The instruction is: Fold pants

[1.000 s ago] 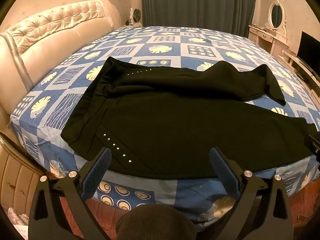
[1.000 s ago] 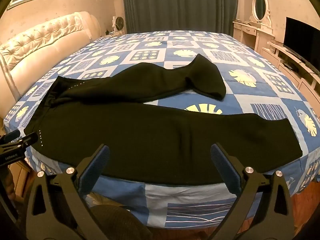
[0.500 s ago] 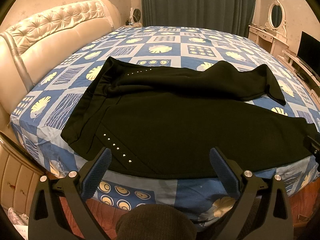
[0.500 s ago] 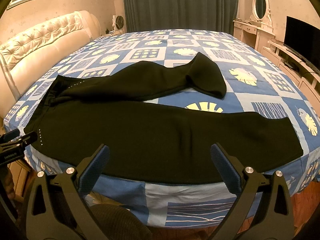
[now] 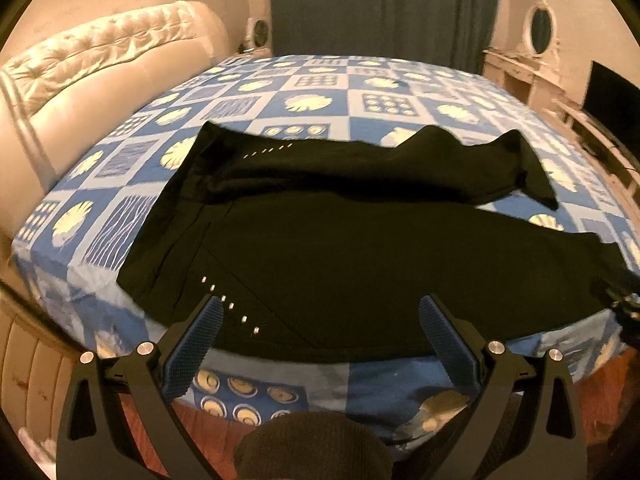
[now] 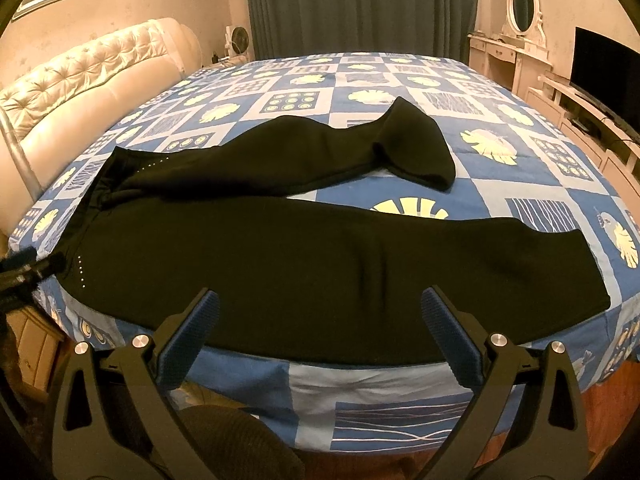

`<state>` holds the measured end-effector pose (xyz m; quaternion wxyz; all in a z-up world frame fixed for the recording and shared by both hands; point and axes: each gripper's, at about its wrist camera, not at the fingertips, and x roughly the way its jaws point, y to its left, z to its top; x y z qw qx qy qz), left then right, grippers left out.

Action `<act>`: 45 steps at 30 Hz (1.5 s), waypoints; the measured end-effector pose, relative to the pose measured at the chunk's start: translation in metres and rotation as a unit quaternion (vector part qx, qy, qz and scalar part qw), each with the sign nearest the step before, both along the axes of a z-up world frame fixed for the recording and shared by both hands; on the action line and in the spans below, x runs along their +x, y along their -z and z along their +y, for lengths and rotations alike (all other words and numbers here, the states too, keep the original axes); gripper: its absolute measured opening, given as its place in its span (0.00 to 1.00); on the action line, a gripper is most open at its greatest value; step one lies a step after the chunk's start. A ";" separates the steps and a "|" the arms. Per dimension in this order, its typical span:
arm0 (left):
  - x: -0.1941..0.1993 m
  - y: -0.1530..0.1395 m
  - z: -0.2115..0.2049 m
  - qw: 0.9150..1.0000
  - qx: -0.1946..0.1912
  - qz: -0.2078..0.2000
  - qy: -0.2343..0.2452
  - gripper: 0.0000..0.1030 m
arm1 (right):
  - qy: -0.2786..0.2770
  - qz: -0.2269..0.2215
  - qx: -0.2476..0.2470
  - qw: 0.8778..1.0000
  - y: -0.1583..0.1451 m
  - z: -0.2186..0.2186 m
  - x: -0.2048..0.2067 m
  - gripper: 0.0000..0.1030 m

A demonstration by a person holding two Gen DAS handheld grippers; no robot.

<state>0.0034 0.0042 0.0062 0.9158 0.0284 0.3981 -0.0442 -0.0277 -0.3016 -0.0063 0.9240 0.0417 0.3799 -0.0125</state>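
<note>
Although the black fleece pants (image 6: 320, 256) lie just as they did a second ago, spread across the near half of the bed with the waistband to the left and both cuffs to the right, the left wrist view has shifted a little and blurred, so the left gripper (image 5: 320, 314) is moving while the garment is untouched. The near leg runs flat along the bed's front edge; the far leg (image 6: 304, 152) bends away from it, with its cuff turned back on itself. Nothing is folded yet, and I judge this to be the approach before the first grasp.

Both tools are spread wide and hold nothing. The left gripper hovers over the front edge near the waistband, its blue ribbed pads (image 5: 196, 344) just short of the row of small silver studs (image 5: 230, 306). The right gripper (image 6: 320, 312) hangs over the middle of the near leg, apparently clear of the cloth.

Under the pants is the blue and white patchwork bedspread with shell prints (image 6: 400, 380), the cream tufted headboard (image 6: 88, 80) to the left, dark green curtains (image 6: 360, 4) behind, and a white dressing table with an oval mirror (image 6: 520, 40) to the right.
</note>
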 end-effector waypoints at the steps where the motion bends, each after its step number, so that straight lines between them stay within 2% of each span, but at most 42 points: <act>1: 0.003 -0.006 0.001 1.000 -0.010 0.004 0.013 0.95 | -0.001 0.002 0.003 1.000 0.000 -0.001 0.001 0.98; 5: 0.030 -0.013 0.023 0.996 -0.044 0.059 0.049 0.95 | -0.003 0.012 0.016 1.000 0.001 -0.005 0.008 0.98; 7: 0.049 -0.012 0.040 0.995 -0.044 0.076 0.055 0.95 | -0.002 0.017 0.020 1.000 0.002 -0.007 0.012 0.98; 9: 0.072 -0.018 0.064 0.998 -0.021 0.050 0.033 0.95 | 0.000 0.020 0.029 0.999 0.002 -0.008 0.019 0.98; 11: 0.102 -0.022 0.092 0.999 -0.019 0.031 0.004 0.95 | 0.002 0.024 0.037 0.999 0.003 -0.009 0.027 0.98; 14: 0.166 -0.018 0.137 0.996 -0.060 0.053 -0.029 0.95 | 0.001 0.031 0.055 0.998 0.007 -0.007 0.046 0.98; 18: 0.234 -0.005 0.168 0.991 -0.093 0.084 -0.038 0.95 | 0.002 0.041 0.066 0.997 0.015 -0.005 0.069 0.98; 20: 0.266 0.006 0.174 0.991 -0.078 0.102 -0.038 0.95 | 0.005 0.047 0.074 0.996 0.020 -0.006 0.079 0.98; 22: 0.294 0.019 0.173 0.992 -0.041 0.116 -0.036 0.95 | 0.007 0.055 0.084 0.995 0.026 -0.007 0.091 0.98; 26: 0.332 0.040 0.180 0.991 -0.004 0.131 -0.038 0.95 | 0.009 0.063 0.096 0.993 0.034 -0.009 0.108 0.98; 30: 0.351 0.053 0.186 0.989 0.003 0.141 -0.040 0.94 | 0.004 0.067 0.106 0.992 0.036 -0.011 0.120 0.98; 33: 0.359 0.057 0.189 0.988 -0.007 0.148 -0.044 0.94 | 0.000 0.064 0.107 0.992 0.033 -0.013 0.127 0.98; 34: 0.360 0.058 0.191 0.988 -0.013 0.148 -0.045 0.92 | 0.000 0.062 0.108 0.992 0.032 -0.014 0.129 0.98; 35: 0.362 0.058 0.191 0.988 -0.017 0.148 -0.043 0.73 | -0.001 0.059 0.111 0.992 0.031 -0.015 0.132 0.98; 36: 0.364 0.060 0.191 0.987 -0.024 0.154 -0.037 0.44 | -0.002 0.058 0.113 0.992 0.030 -0.016 0.134 0.98; 37: 0.367 0.065 0.192 0.983 -0.045 0.176 -0.026 0.38 | -0.002 0.058 0.114 0.992 0.030 -0.017 0.138 0.98; 39: 0.369 0.072 0.191 0.980 -0.047 0.191 -0.028 0.33 | -0.002 0.059 0.118 0.991 0.029 -0.017 0.143 0.98; 42: 0.368 0.071 0.186 0.983 -0.025 0.181 -0.014 0.30 | -0.007 0.057 0.124 0.991 0.027 -0.016 0.150 0.98; 45: 0.368 0.069 0.192 0.982 -0.055 0.182 -0.008 0.24 | -0.024 0.048 0.126 0.991 0.020 -0.017 0.162 0.98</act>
